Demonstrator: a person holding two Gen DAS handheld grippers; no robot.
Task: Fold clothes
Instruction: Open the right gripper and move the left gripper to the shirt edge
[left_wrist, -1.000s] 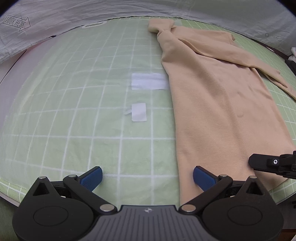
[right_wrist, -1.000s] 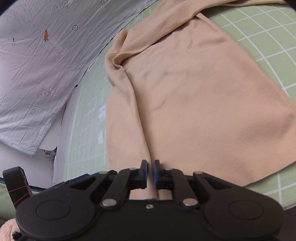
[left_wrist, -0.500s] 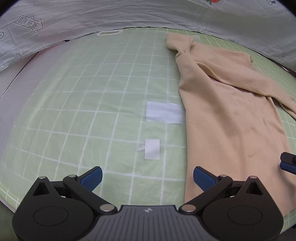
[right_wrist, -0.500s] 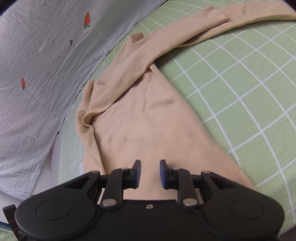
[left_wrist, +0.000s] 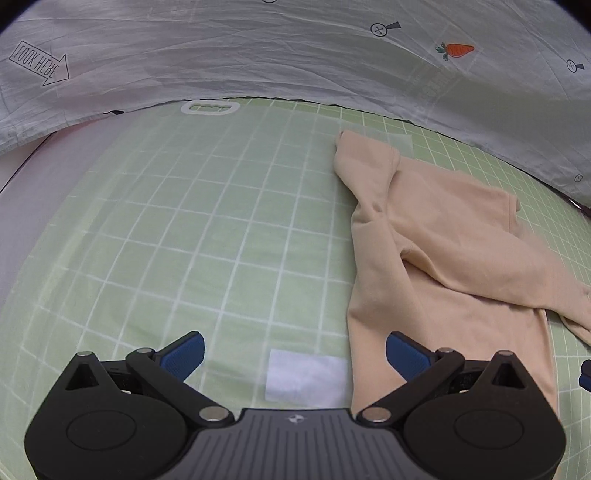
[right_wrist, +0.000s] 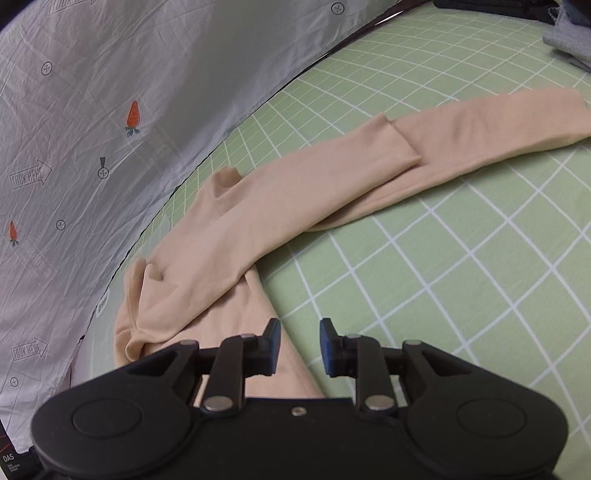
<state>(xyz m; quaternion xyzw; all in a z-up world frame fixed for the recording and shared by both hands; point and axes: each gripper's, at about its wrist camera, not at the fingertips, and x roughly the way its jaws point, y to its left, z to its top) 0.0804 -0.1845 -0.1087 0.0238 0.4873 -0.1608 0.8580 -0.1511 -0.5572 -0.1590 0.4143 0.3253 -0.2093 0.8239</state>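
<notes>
A beige long-sleeved top (left_wrist: 443, 258) lies flat on the green grid mat (left_wrist: 221, 240), its sleeves folded across the body and running off to the right (right_wrist: 424, 166). My left gripper (left_wrist: 295, 356) hangs wide open above the mat beside the top's left edge. Only mat and a white tape patch (left_wrist: 306, 380) show between its blue pads (left_wrist: 184, 354). My right gripper (right_wrist: 300, 347) is open by a narrow gap over the top's right edge, with nothing pinched between its pads. Its tip also shows at the far right of the left wrist view (left_wrist: 585, 373).
A crumpled grey-white sheet (left_wrist: 295, 55) printed with carrots and arrows borders the mat's far side (right_wrist: 92, 129). Grey clothing (right_wrist: 569, 40) lies at the mat's far right corner. Bare mat stretches to the left of the top and below the sleeves (right_wrist: 480, 295).
Both grippers have travelled up along the top from its hem towards the shoulders and sleeves. The right jaws have gone from nearly shut to slightly apart. The left jaws stayed wide.
</notes>
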